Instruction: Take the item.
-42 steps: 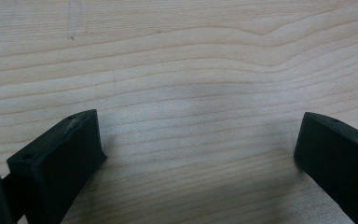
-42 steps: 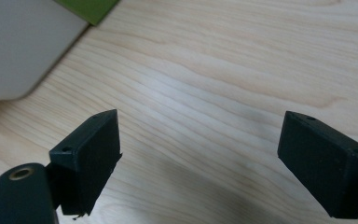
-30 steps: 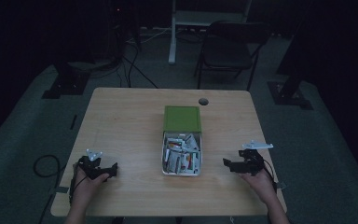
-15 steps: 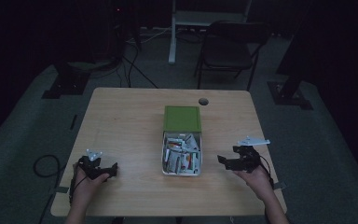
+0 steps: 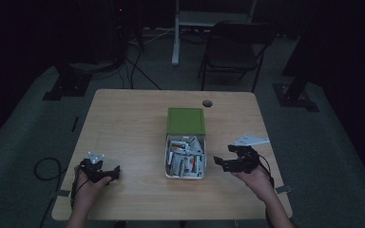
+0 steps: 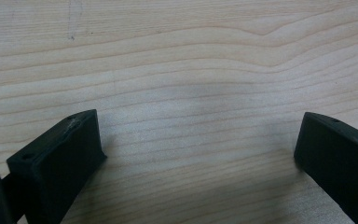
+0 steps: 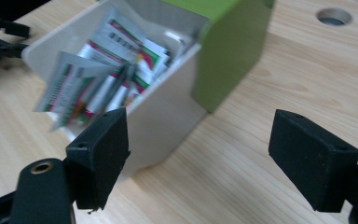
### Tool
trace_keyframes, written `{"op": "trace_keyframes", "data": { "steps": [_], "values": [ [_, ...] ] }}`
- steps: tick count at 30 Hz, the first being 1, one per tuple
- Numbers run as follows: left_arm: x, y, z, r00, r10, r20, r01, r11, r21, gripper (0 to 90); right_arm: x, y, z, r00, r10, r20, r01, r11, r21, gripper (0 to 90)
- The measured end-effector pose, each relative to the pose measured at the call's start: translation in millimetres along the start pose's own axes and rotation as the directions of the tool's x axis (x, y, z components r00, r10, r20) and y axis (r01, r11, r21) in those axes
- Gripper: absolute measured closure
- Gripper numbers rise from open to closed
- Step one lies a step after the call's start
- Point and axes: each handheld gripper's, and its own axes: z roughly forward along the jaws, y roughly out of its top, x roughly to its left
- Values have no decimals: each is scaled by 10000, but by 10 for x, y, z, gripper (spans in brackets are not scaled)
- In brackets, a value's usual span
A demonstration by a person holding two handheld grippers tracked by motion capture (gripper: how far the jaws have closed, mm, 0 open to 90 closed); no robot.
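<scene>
A white open box (image 5: 185, 175) with several small printed packets (image 5: 184, 156) lies at the middle of the wooden table (image 5: 128, 123), its far end under a green sleeve (image 5: 186, 120). My right gripper (image 5: 220, 163) hovers just right of the box and points at it. Its jaws stand open with nothing between them and have just been closing a little. In the right gripper view the gripper (image 7: 200, 135) frames the box wall (image 7: 163, 116) and the packets (image 7: 102, 70). My left gripper (image 5: 116, 172) rests low at the table's front left, open (image 6: 198, 130) over bare wood.
A round cable hole (image 5: 207, 103) sits in the table behind the green sleeve. A dark chair (image 5: 233, 47) and a white stand (image 5: 209, 19) are beyond the far edge. Cables (image 5: 43, 166) lie on the floor at the left.
My right gripper has risen off the table and moved left toward the box. The left hand and its gripper have stayed where they were.
</scene>
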Motion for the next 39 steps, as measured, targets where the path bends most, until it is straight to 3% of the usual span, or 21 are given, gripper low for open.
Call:
{"op": "trace_keyframes", "data": {
  "steps": [3,12,15,28,34,39],
  "values": [
    [-2,-1,-1,10000,-17,-13,17,10000,-1,11,70,56,20,9994,-137,-320,134,9999,-73,196],
    [-2,-1,-1,10000,-19,-14,19,10000,-1,11,252,175,120,9959,-607,-678,604,9982,-52,196],
    [-2,-1,-1,10000,-19,-13,19,10000,-1,11,308,192,176,9922,-701,-1035,701,9975,-30,196],
    [-2,-1,0,10000,-20,-13,20,10000,0,11,601,234,440,9802,-1229,-1554,1275,9916,204,199],
    [-2,-1,-1,10000,-21,-14,21,10000,-3,10,733,225,563,9748,-1401,-1733,1481,9884,341,231],
    [-2,-1,0,10000,-20,-14,20,10000,-3,11,816,184,656,9717,-1498,-1828,1610,9858,479,359]
  ]
}}
